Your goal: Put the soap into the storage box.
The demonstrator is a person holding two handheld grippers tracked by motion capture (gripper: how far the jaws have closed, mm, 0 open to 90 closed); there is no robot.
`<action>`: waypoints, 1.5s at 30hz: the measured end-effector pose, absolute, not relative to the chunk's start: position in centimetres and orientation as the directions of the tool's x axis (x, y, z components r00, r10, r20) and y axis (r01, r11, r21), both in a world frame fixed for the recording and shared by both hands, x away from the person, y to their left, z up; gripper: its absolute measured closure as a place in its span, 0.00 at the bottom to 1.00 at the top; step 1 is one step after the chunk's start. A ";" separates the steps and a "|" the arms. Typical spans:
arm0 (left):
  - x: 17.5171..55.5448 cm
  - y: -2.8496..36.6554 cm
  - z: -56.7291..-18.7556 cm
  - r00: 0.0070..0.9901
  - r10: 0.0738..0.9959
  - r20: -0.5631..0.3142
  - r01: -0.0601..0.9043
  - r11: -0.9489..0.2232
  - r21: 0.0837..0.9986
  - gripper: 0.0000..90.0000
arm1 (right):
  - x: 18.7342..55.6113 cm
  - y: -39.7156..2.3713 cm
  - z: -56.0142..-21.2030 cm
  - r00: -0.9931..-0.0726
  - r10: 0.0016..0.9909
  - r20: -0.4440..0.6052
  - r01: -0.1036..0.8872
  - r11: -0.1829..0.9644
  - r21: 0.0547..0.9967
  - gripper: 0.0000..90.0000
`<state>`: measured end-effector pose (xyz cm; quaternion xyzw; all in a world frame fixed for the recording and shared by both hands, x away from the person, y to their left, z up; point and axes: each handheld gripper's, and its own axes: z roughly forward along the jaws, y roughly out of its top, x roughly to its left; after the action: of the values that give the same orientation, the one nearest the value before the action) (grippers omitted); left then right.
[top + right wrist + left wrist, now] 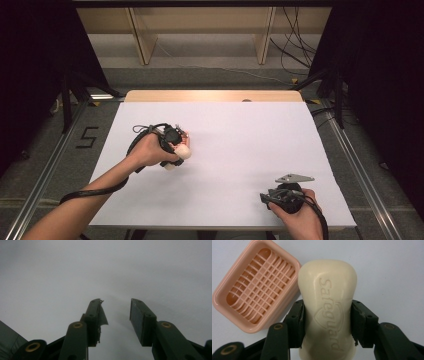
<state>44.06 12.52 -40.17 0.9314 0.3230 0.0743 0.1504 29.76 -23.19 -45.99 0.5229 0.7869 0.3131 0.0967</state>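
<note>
Left hand-held gripper [327, 322] pinches a cream soap bar [327, 302] at its waist, above the white counter [240, 150], w/ a pink soap dish [255, 287] just beside it. Right hand-held gripper [116, 315]: jaws spread, nothing btwn them, near the counter's front edge, well apart.

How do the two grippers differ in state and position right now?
The left gripper is shut on a cream soap bar beside a pink soap dish; the right gripper is open with nothing between its jaws. In the high view the left sits mid-table, the right at the near edge. Both have black jaws.
</note>
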 end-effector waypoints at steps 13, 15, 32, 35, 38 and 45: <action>45.1 13.2 -39.7 0.777 0.625 0.070 0.575 -0.751 0.324 0.55 | 29.7 -23.2 -46.0 -0.434 0.885 0.169 0.759 0.258 0.597 0.68; 45.2 13.3 -39.7 0.780 0.622 0.074 0.572 -0.755 0.321 0.55 | 29.7 -23.2 -46.0 -0.435 0.884 0.171 0.761 0.260 0.594 0.68; 47.1 13.9 -39.7 0.798 0.593 0.113 0.541 -0.785 0.302 0.55 | 29.9 -23.3 -46.1 -0.449 0.877 0.173 0.755 0.268 0.598 0.68; 47.3 13.9 -39.7 0.796 0.594 0.114 0.542 -0.784 0.302 0.55 | 29.9 -23.3 -46.2 -0.440 0.883 0.163 0.762 0.271 0.588 0.68; 47.6 13.9 -39.6 0.798 0.590 0.124 0.536 -0.789 0.301 0.55 | 30.0 -23.3 -46.2 -0.439 0.883 0.165 0.760 0.267 0.593 0.68; 48.2 13.9 -39.4 0.796 0.592 0.127 0.537 -0.787 0.303 0.55 | 29.9 -23.2 -46.1 -0.427 0.886 0.181 0.759 0.242 0.604 0.68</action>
<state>48.19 13.94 -39.37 0.9391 0.3004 0.1084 0.1269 29.89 -23.20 -46.14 0.5260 0.7818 0.3198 0.0992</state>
